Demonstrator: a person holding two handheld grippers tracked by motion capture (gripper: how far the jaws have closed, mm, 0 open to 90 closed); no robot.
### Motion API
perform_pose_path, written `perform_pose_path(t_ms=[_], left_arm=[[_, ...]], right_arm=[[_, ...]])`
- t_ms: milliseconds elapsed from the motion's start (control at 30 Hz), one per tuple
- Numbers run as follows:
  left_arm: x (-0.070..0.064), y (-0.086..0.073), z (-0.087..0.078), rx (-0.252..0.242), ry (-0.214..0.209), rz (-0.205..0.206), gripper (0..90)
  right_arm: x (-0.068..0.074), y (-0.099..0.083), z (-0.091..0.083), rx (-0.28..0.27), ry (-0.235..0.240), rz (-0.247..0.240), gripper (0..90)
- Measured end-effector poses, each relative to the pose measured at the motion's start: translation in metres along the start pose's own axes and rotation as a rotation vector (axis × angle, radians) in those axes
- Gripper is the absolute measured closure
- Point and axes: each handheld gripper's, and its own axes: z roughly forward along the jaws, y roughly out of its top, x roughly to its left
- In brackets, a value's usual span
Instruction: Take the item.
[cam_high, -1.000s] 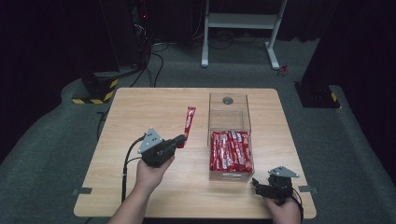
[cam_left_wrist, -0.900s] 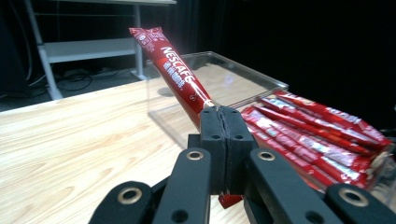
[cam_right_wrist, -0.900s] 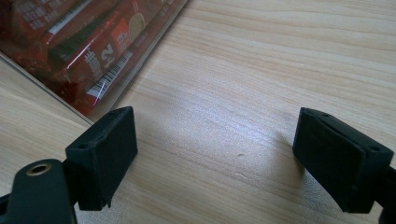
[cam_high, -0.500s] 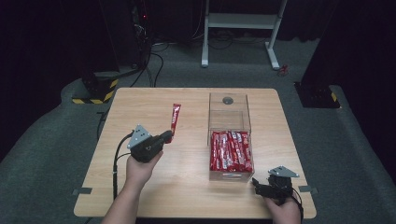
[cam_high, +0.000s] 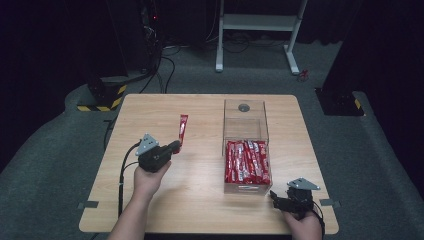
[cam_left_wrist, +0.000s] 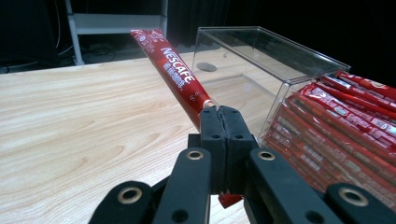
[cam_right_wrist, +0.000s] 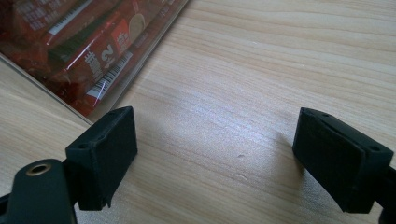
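- L gripper (cam_high: 176, 146): jaws clamped on red stick packet (cam_high: 183, 127), held above counter (cam_high: 165, 107), left of clear box (cam_high: 246, 145).
- R gripper (cam_high: 274, 197): jaws wide, empty, by box's near corner.

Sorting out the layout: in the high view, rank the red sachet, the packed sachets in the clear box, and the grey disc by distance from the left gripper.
1. red sachet, clamped in the left gripper.
2. packed sachets, to its right.
3. grey disc, at the box's far end.

Bare table (cam_high: 150, 107) is left open left of the clear box (cam_high: 245, 120), by which rightward passage is blocked.
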Motion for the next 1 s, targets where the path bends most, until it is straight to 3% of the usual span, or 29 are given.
perform_pose_path(t_ms=[400,1000], left_arm=[[0.013,-0.014,0.011,0.051,0.027,-0.027,89.2],[0.028,-0.039,0.031,0.191,0.064,-0.073,89.1]], right_arm=[[0.0,0.0,0.0,-0.001,-0.001,-0.003,13.7],[0.0,0.0,0.0,-0.001,-0.001,-0.001,13.7]])
